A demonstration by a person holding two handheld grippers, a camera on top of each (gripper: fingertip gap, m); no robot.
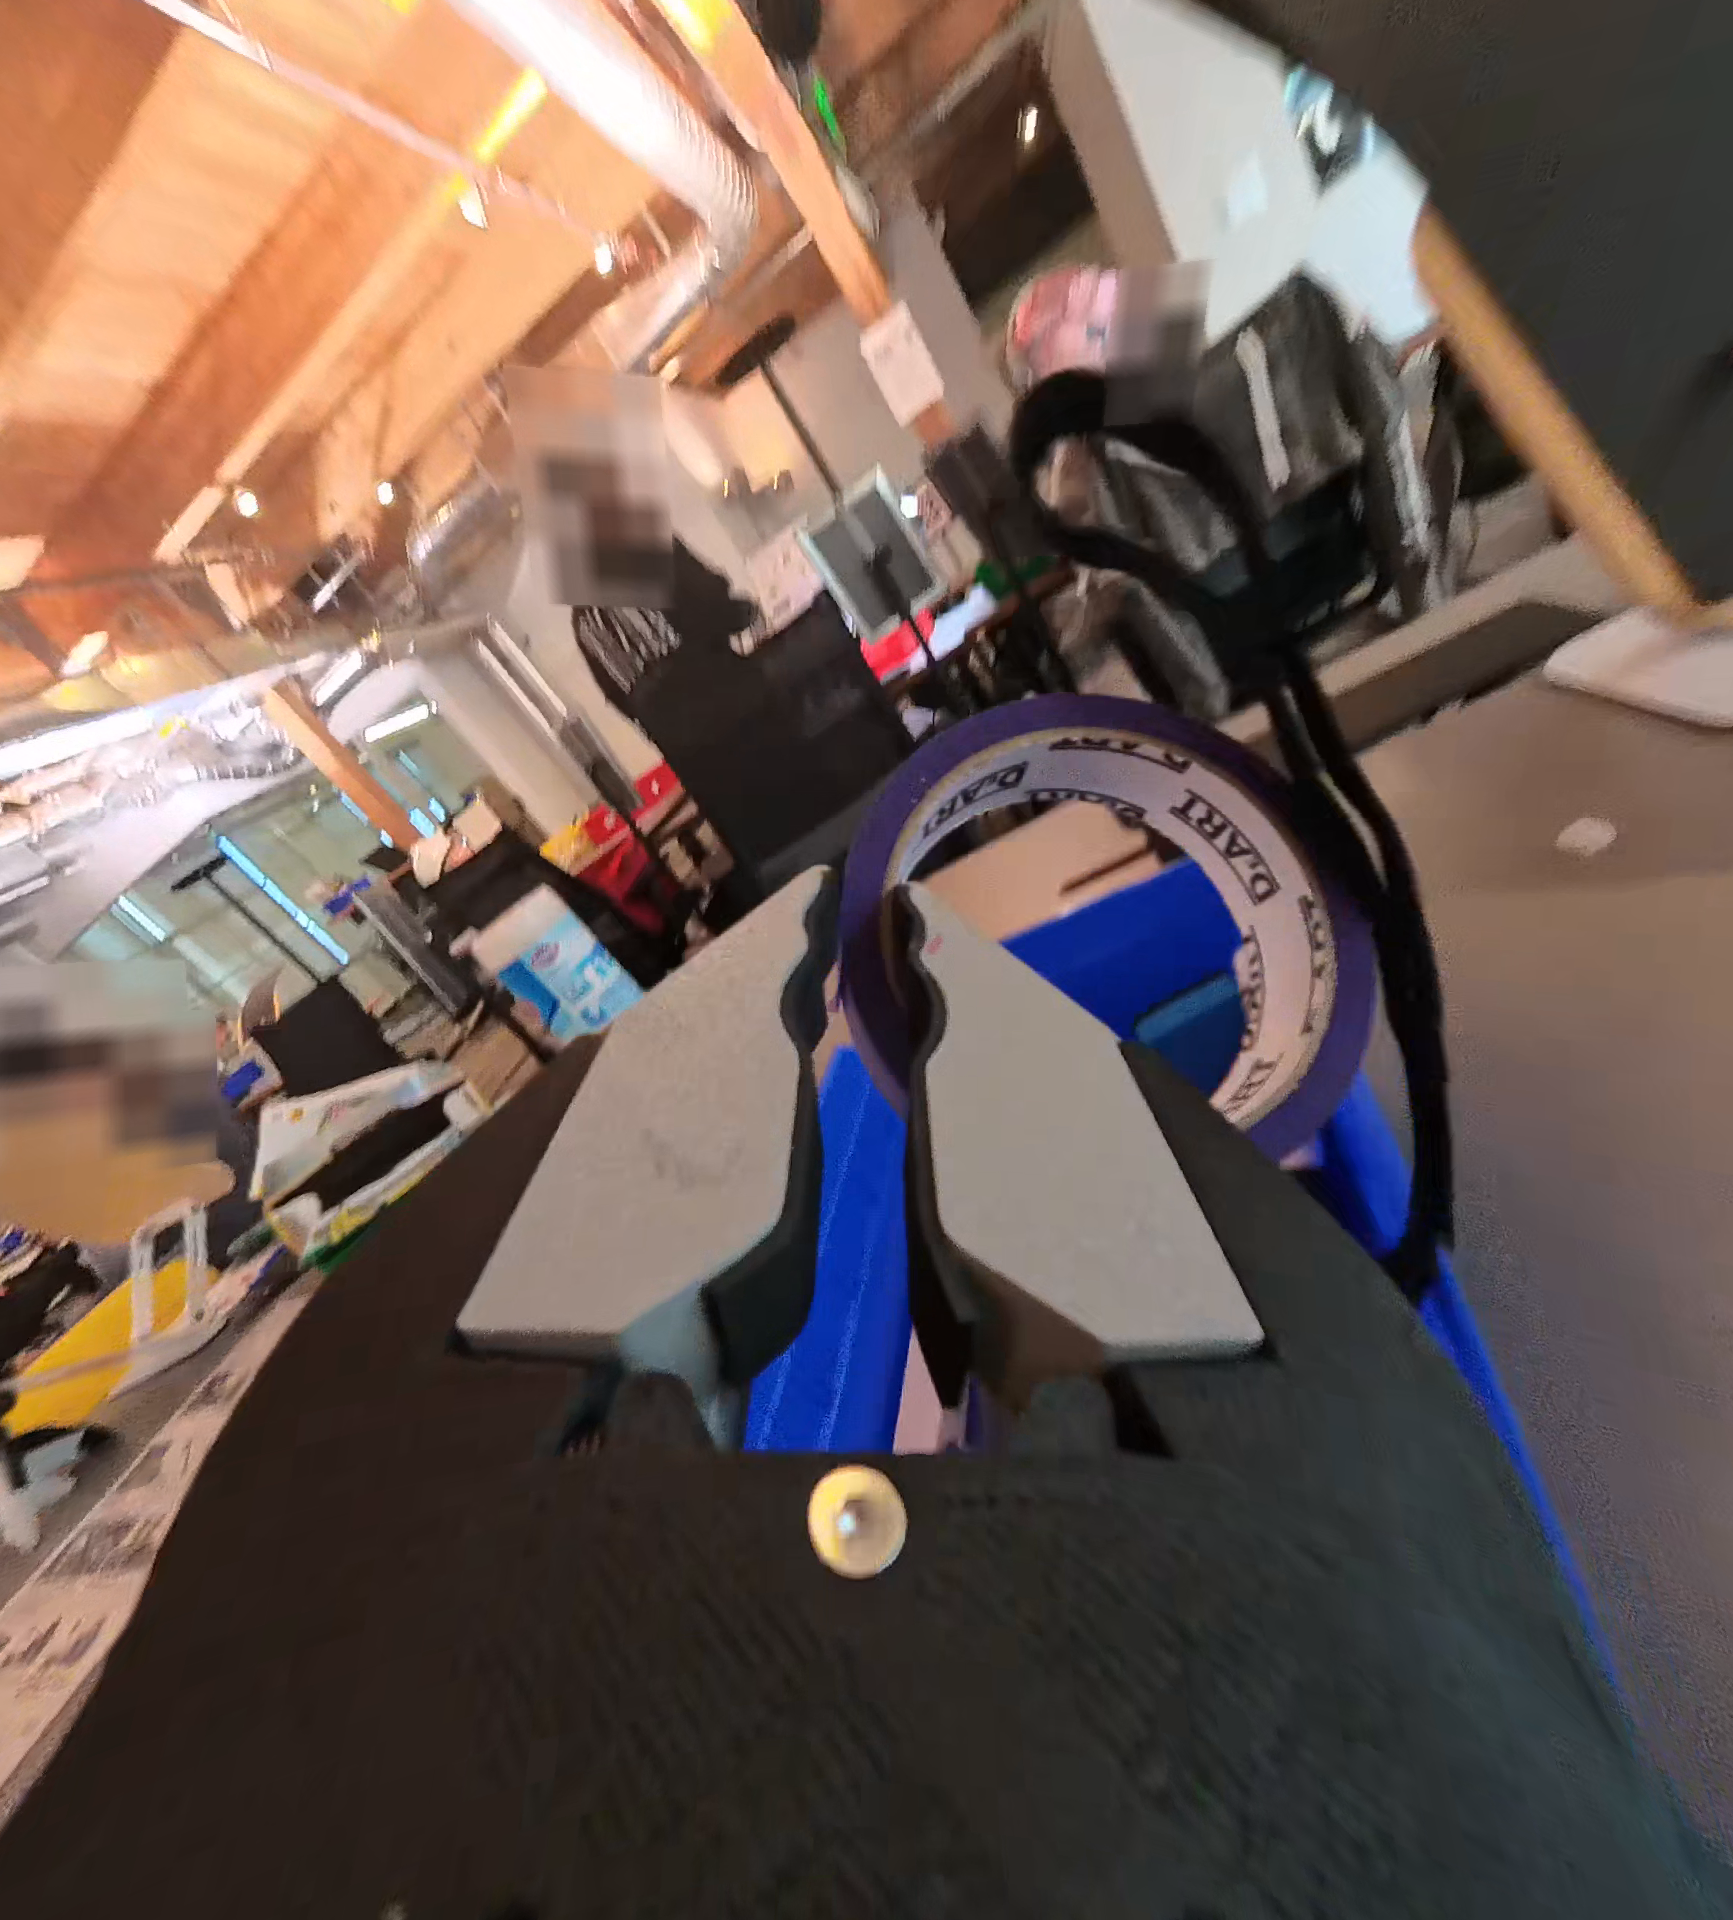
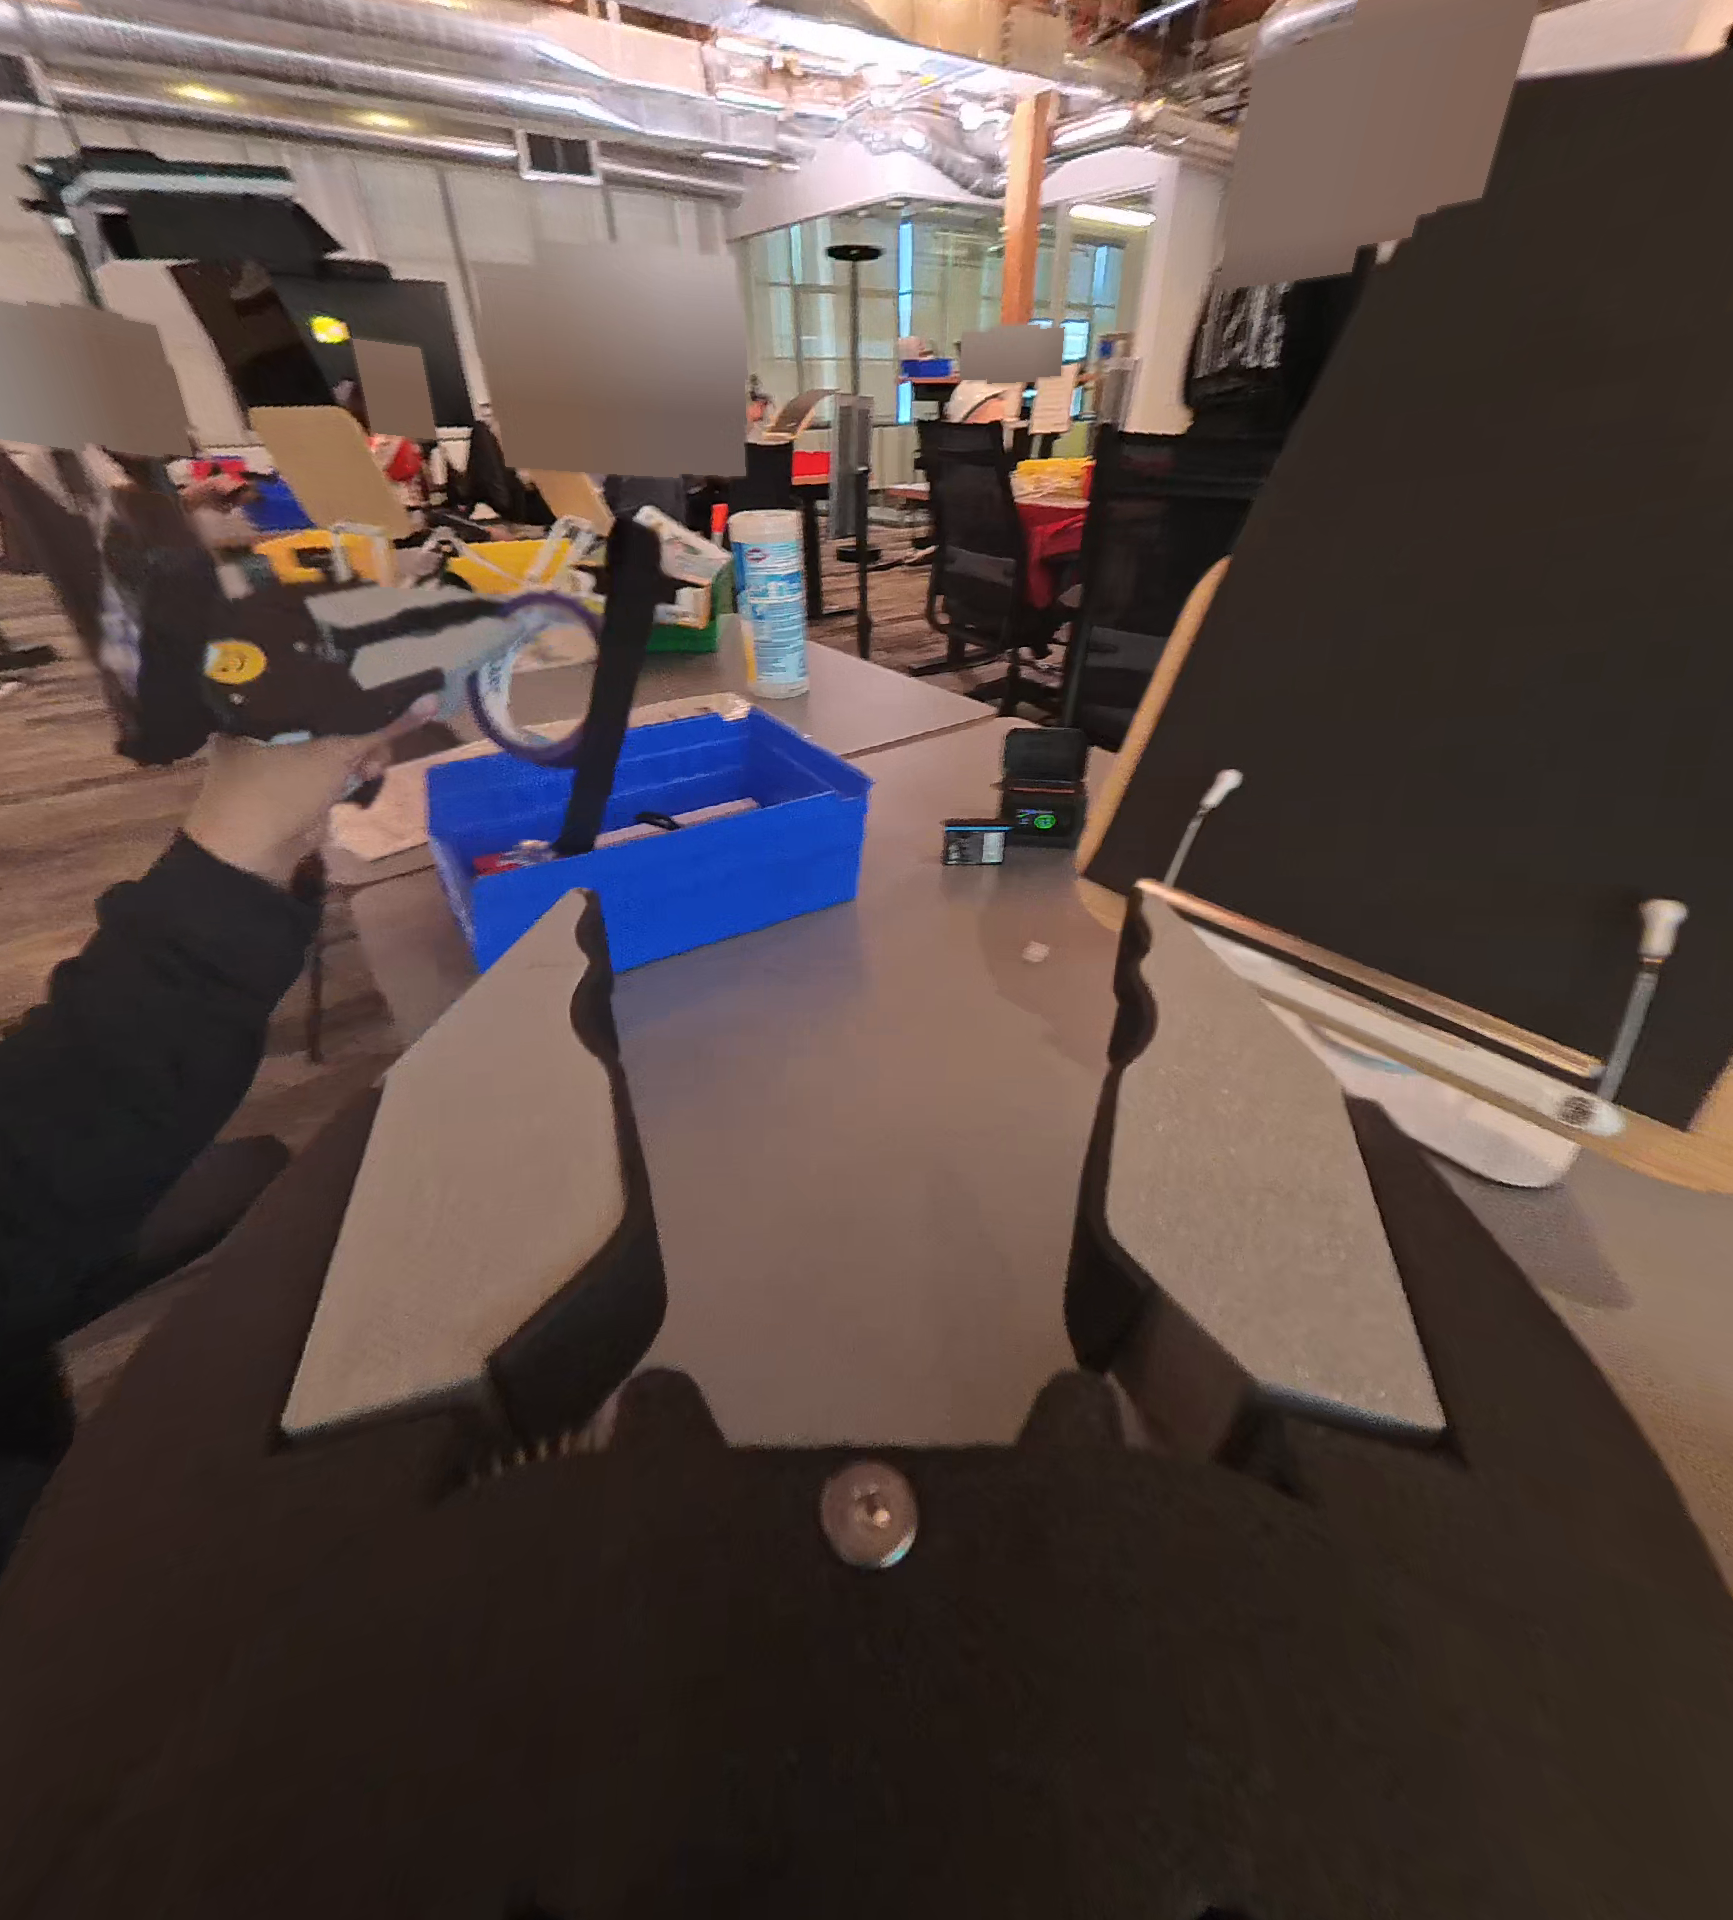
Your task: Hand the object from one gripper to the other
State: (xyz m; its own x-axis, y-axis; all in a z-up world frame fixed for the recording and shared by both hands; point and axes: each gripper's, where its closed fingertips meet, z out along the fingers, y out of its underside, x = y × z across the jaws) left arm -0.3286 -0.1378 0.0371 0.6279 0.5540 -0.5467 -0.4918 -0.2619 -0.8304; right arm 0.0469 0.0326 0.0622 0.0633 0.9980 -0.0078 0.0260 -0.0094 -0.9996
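Grey tabletop (image 2: 841,1143) is spread beneath both tools, and on it a blue bin (image 2: 696,862) is seen standing open, with a black strap (image 2: 613,686) rising out of it, tilted, to well above its rim. At the right a dark upright panel (image 2: 1527,582) with a pale wooden edge is set on the table. The right gripper (image 2: 857,925) is held low over the bare table in front of the bin — its jaws are spread wide apart and nothing is held between them. The left gripper (image 2: 483,649) is seen raised above the bin's left end, gripped by a hand (image 2: 290,790) in a dark sleeve; in the left wrist view its jaws (image 1: 867,914) are clamped on the wall of a purple tape roll (image 1: 1111,925), one finger outside the ring and one inside. The roll is thus carried in the air above the bin — the strap is seen passing just beside it. Behind the bin a white wipes canister (image 2: 768,603) is stood upright, and two small black devices (image 2: 1018,810) are placed right of the bin.
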